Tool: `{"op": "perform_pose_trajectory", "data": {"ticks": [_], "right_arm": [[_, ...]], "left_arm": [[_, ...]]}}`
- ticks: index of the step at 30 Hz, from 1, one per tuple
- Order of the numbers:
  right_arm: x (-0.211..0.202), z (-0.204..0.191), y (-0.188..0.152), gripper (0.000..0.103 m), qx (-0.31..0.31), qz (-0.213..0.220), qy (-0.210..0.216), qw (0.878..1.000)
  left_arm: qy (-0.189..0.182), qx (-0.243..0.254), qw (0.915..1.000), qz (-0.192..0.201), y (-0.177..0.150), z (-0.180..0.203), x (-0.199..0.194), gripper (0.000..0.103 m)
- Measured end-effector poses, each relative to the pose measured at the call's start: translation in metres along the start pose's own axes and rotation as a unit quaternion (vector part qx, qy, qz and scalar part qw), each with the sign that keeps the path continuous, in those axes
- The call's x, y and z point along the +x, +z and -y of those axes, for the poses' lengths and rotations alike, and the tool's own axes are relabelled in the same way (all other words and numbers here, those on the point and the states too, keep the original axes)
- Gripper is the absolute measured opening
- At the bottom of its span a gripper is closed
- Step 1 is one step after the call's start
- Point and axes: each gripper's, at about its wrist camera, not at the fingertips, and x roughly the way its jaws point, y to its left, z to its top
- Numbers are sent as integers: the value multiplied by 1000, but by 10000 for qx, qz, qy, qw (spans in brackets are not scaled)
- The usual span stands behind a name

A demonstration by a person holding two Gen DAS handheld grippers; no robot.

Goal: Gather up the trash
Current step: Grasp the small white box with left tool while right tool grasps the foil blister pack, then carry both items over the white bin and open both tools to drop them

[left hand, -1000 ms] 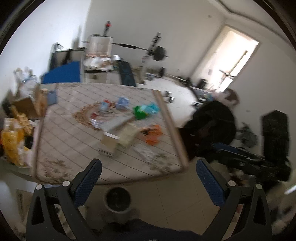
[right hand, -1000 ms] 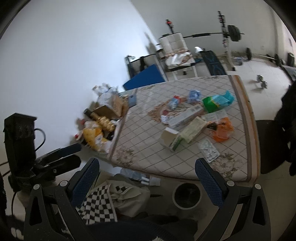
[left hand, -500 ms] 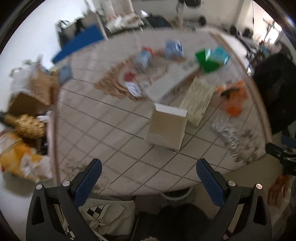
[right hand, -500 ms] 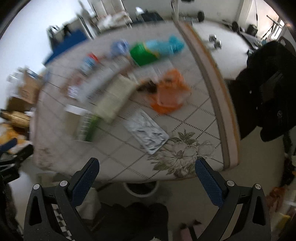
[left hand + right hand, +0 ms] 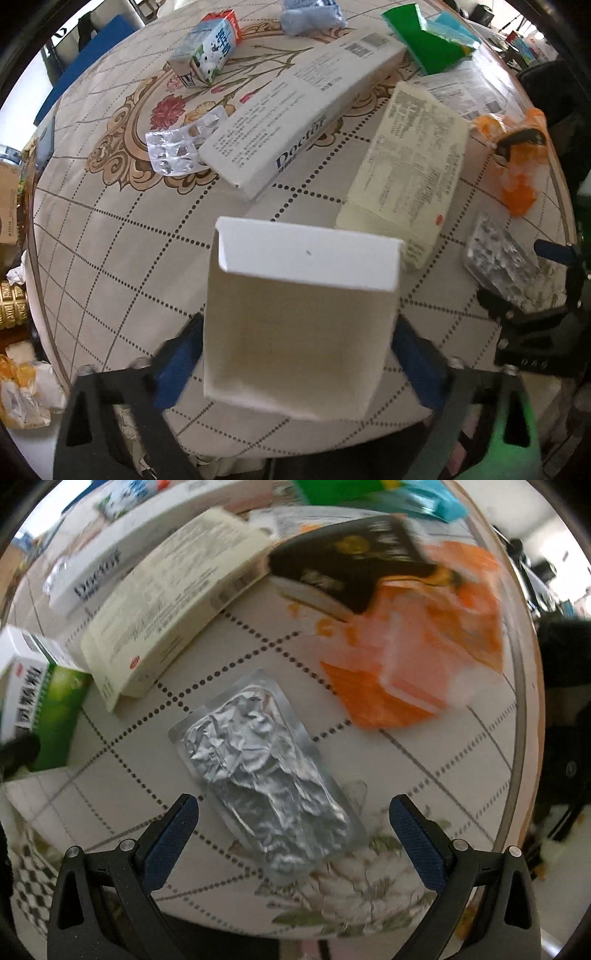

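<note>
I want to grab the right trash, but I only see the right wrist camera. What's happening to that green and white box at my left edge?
Observer: The left gripper straddles that box, jaws wide; its open end looks empty.
Kid: Is more trash hiding farther back?
Observer: Yes, a crumpled pale blue wrapper lies at the table's far side.
Kid: Anything beside it?
Observer: A small milk carton, lying on its side.
</note>
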Motion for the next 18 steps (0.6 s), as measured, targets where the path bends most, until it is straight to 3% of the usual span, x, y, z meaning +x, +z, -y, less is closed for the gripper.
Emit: {"op": "perform_pose_trajectory", "data": {"ticks": [2,4,5,7,9,18], "right_arm": [[-1,2,-1,101,35,75,79,9999],[-2,4,-5,91,90,97,282,9995],[-3,3,-9,88,37,160,274,9995],[-9,-4,-18,74,-85,292,251,9992],[-11,-7,-24,68,-61,327,208,9992],[-20,1,-53,66,538,375,566,9962]], "left_arm": [[-62,-66,10000,30,0,-2,0,77],[-99,-102,9999,90,-1,-2,-4,75],[-106,-119,9998,113,-2,-3,-5,74],[-88,-152,9997,186,-7,-2,-9,73],[-84,-194,9995,218,-15,-5,-17,73],[-170,-279,9982,504,-55,-8,-38,73]]}}
